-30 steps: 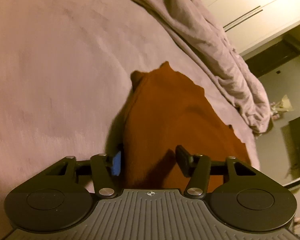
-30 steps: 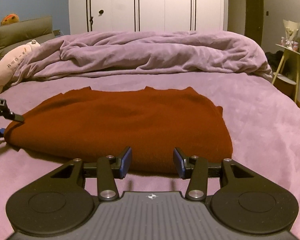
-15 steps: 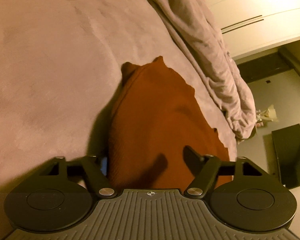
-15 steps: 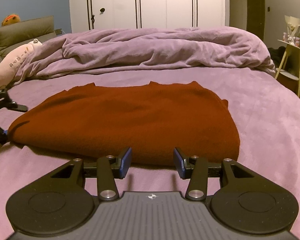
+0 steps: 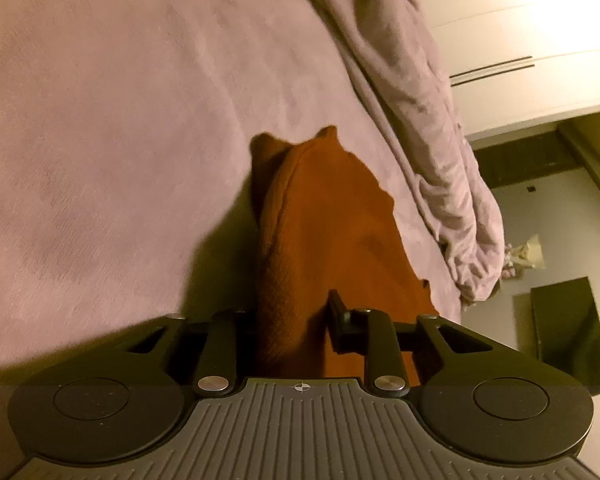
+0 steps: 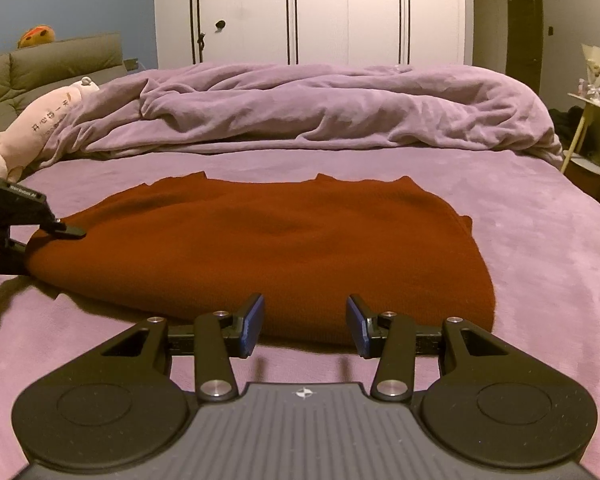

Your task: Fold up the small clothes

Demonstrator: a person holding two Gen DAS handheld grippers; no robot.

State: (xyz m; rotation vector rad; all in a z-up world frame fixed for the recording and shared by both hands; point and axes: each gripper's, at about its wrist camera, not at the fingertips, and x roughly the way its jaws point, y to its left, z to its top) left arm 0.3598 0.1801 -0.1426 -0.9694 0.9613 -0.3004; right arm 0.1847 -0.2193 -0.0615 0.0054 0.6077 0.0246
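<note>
A rust-red knit sweater lies folded flat on the purple bed. In the left wrist view the sweater runs away from the camera, its near end between the fingers. My left gripper is shut on that end; one finger lies on top, the other is hidden under the cloth. It also shows at the sweater's left end in the right wrist view. My right gripper is open and empty, just in front of the sweater's near edge.
A rumpled purple duvet lies across the far side of the bed. A pink plush toy lies at the left by a grey headboard. White wardrobes stand behind. A small side table stands at the right.
My left gripper has pushed onto the sweater's left end and closed on it, bunching the cloth between the fingers. My right gripper has drawn back slightly and stays open.
</note>
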